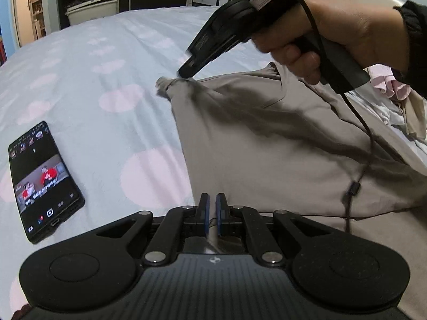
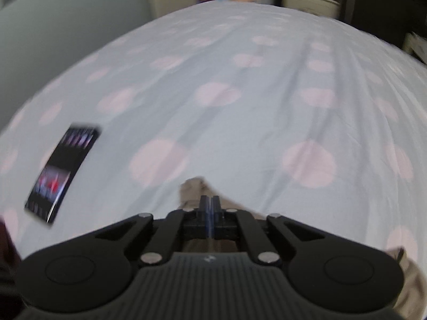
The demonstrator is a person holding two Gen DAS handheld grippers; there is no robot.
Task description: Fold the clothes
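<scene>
Beige garment (image 1: pixel 280 144) lies on the dotted bed sheet (image 1: pixel 93 80), right of the phone (image 1: pixel 42 181). Right gripper (image 1: pixel 184 76) is clamped on its far corner, lifted. Left gripper (image 1: pixel 212 208) pinches the near edge, jaws nearly together.
</scene>
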